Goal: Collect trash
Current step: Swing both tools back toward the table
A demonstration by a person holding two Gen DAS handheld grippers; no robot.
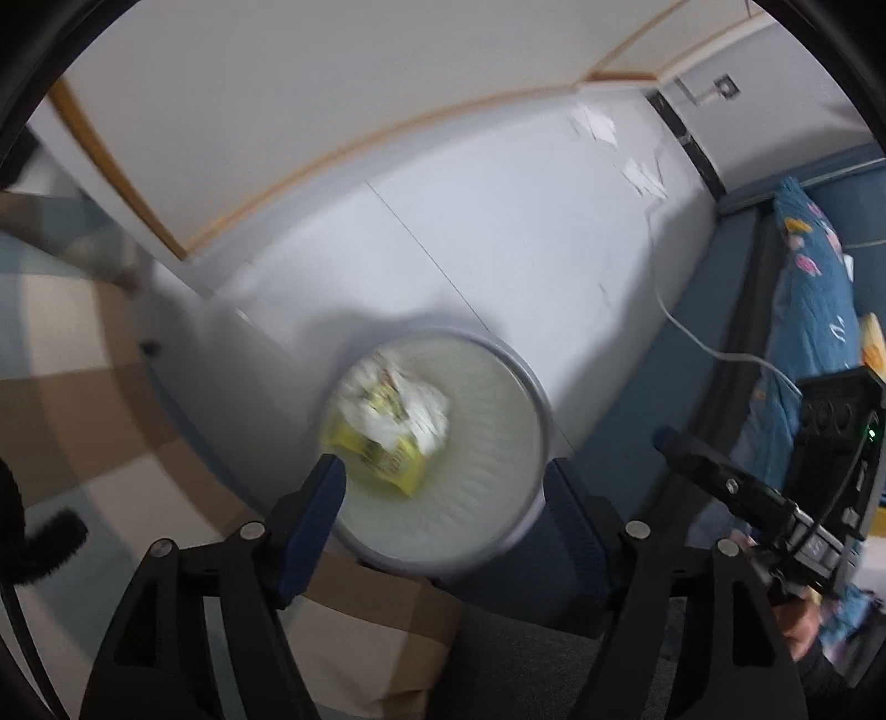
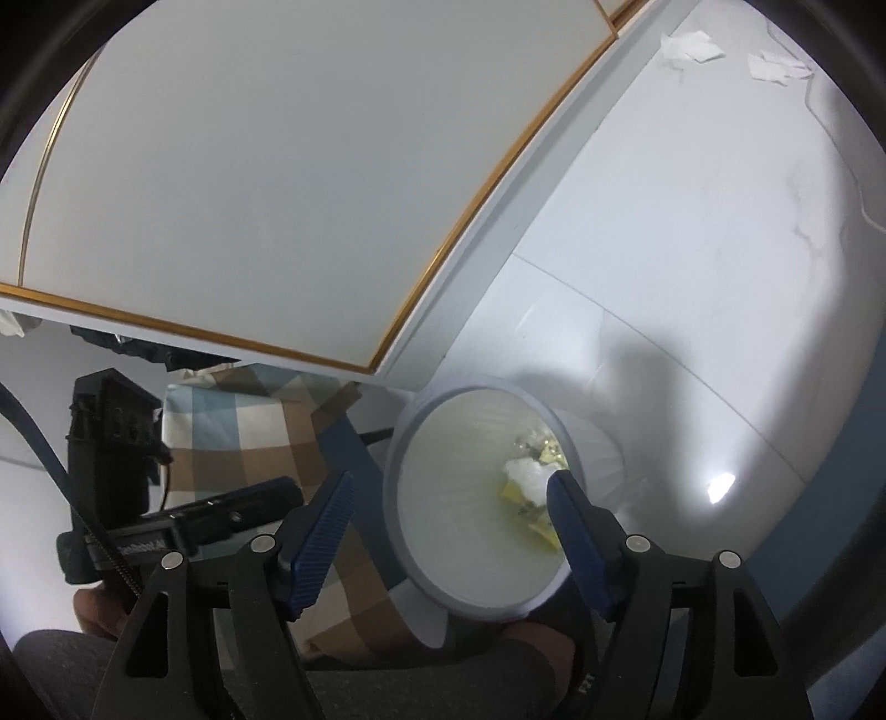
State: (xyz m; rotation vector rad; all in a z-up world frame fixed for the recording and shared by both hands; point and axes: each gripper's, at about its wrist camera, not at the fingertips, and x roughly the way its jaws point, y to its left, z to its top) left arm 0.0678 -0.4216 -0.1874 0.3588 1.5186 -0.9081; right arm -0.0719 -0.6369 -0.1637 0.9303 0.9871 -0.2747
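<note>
A round white waste bin (image 1: 498,498) stands on the pale floor and holds crumpled white paper (image 1: 404,404) over a yellow wrapper (image 1: 387,462). My left gripper (image 1: 446,484) is open and empty right above the bin's mouth. In the right wrist view the bin (image 2: 443,526) lies just ahead, with the paper (image 2: 526,473) and yellow wrapper (image 2: 540,529) inside. My right gripper (image 2: 451,495) is open and empty over the bin. White paper scraps (image 1: 595,127) (image 2: 692,47) lie far off on the floor.
A checked brown and blue cushion (image 1: 61,354) (image 2: 249,437) sits beside the bin. A white cabinet door with gold trim (image 2: 277,194) rises behind it. A blue patterned blanket (image 1: 814,299) and a white cable (image 1: 698,338) lie at the right.
</note>
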